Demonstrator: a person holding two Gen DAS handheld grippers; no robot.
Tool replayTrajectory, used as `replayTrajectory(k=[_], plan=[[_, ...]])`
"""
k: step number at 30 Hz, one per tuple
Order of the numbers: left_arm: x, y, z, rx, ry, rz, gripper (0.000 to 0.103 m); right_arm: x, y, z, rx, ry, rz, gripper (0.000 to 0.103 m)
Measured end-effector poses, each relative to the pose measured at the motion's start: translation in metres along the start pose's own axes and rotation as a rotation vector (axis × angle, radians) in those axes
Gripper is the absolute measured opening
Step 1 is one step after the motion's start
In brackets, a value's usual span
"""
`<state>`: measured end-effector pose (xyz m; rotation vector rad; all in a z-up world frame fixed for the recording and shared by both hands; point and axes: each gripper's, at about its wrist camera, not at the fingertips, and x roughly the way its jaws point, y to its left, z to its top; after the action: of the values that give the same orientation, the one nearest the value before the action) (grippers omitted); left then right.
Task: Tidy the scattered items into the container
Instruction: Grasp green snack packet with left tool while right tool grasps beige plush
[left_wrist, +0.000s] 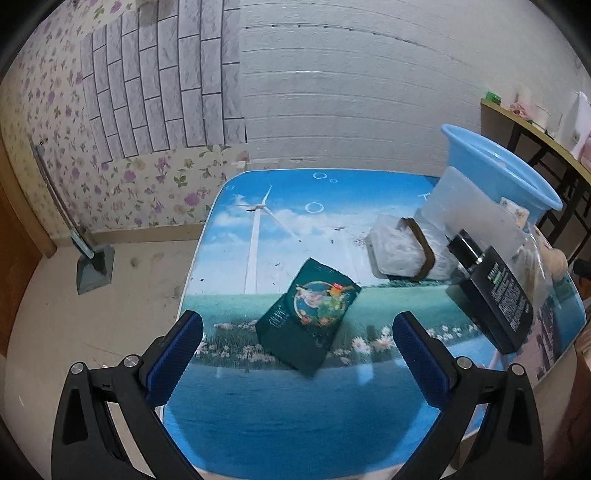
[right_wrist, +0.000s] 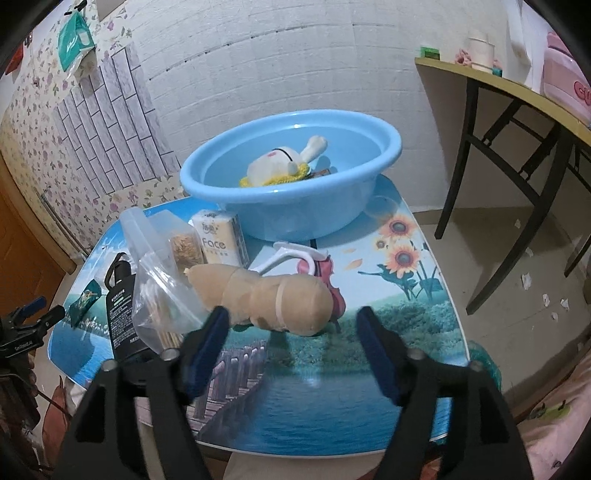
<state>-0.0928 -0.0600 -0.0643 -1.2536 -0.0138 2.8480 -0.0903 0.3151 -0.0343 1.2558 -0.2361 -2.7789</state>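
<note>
Both pairs of jaws stand spread with nothing between their pads. On the right gripper, the blue-padded fingers frame the near end of a tan, sausage-shaped stuffed roll bound with a pale elastic band. The roll lies just ahead of the fingertips, slightly toward the left finger. Its long axis runs across the right wrist view from upper left to lower right, roughly crosswise to the line of the fingers. That suits a pinch across its girth, provided the gripper shifts a little left and forward, I judge.

Ahead of the left gripper lies a flat dark-green printed packet, between the two fingers and a little beyond the tips. It sits tilted, its long side slanting from lower left to upper right. Each hand is thus nearer its own item.

A round light-blue plastic basin stands at the far side of the table, beyond the roll, and already holds a white soft toy. Between the two grippers crowd a black bottle with a printed label, a clear zip bag of thin sticks, a clear plastic box and a white tissue pack.

Everything rests on a glossy table printed with sea, a meadow and sunflowers. White brick-pattern walls, floral wallpaper and a yellow-topped side table surround it.
</note>
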Motion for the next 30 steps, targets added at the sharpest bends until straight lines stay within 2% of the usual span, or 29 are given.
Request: replayTrajectory(k=[6,15,19,24,30], plan=[[0.018,-0.001,0.004,0.028,0.026,-0.002,0.103,0.008,-0.001,-0.001,0.015,0.014,-0.006,0.086],[0.039,-0.003,0.006,0.056,0.068,-0.021,0.103,0.025,-0.002,0.003,0.030,0.040,-0.028,0.086],[0.048,-0.007,0.003,0.087,0.096,-0.002,0.103,0.035,-0.008,0.006,0.071,0.056,-0.014,0.086],[0.050,-0.003,0.003,0.064,0.100,-0.056,0.103,0.040,-0.012,0.007,0.098,0.058,0.010,0.086],[0.048,-0.003,0.004,0.063,0.101,-0.056,0.103,0.045,-0.017,0.004,0.150,0.062,0.060,0.082]])
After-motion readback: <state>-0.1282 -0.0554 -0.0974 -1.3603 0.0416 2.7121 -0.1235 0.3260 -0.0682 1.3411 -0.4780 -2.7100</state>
